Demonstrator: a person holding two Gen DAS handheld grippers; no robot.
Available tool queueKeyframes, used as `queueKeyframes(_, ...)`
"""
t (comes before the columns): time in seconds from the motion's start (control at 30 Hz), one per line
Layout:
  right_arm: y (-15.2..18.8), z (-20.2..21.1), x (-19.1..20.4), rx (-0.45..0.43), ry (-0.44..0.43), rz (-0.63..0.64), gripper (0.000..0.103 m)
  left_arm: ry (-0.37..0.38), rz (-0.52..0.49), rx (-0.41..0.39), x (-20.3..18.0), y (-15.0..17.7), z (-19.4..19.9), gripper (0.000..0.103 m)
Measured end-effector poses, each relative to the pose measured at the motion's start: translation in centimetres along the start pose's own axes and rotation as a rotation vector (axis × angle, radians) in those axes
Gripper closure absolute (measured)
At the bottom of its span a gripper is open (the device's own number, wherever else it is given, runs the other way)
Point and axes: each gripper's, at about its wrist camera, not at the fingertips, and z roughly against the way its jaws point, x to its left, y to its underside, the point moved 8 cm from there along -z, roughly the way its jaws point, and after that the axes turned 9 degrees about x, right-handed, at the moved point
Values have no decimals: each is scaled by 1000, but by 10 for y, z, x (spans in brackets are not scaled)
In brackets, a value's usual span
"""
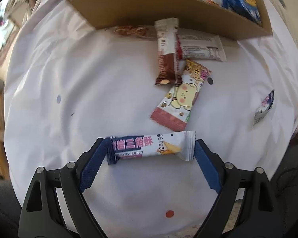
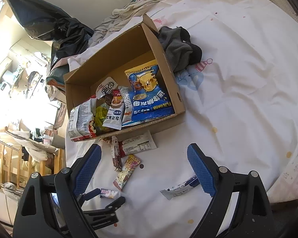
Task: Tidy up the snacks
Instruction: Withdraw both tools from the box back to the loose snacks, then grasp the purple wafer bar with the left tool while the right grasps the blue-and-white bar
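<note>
White bedsheet [image 1: 69,69] carries a triangle-crisp packet [image 1: 151,146], lying crosswise between the left gripper [image 1: 150,154] fingers, which touch its crimped ends without clearly squeezing. Closing endwise could buckle or squirt it out. Right gripper [image 2: 144,170] hangs spread, short of the box [image 2: 168,83].

Left claw [image 1: 150,148]: jaws spread wide, blue ribbed pads [image 1: 90,168] angled inward, tips low and close to the bed, one pad at each end of a snack packet lying crosswise between them. Right claw [image 2: 144,154]: jaws wide apart with nothing between the pads [image 2: 200,168], held higher and tilted downward, well apart from the left claw.
</note>
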Motion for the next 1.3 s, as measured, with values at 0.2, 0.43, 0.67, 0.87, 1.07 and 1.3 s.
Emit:
queueKeyframes(0.2, 1, -5, 1, 23, 7, -1, 12, 26, 26, -14, 8, 3, 8, 16)
queueKeyframes(0.43, 20, -31, -36, 185, 189, -21, 11, 14, -1, 20, -2, 0, -1, 16)
queueKeyframes(0.67, 56, -72, -37, 395, 351, 181, 3, 68, 65, 18, 3, -4, 1, 16)
queueKeyframes(0.87, 76, -99, -38, 516, 446, 308, 3, 69, 74, 16, 10, -5, 1, 16)
queueKeyframes(1.07, 74, -112, -46, 536, 481, 295, 4, 55, 76, 4, 19, -17, 2, 17)
queueKeyframes(1.3, 74, -107, -38, 509, 493, 327, 34, 31, 50, -11, 15, -18, 8, 39)
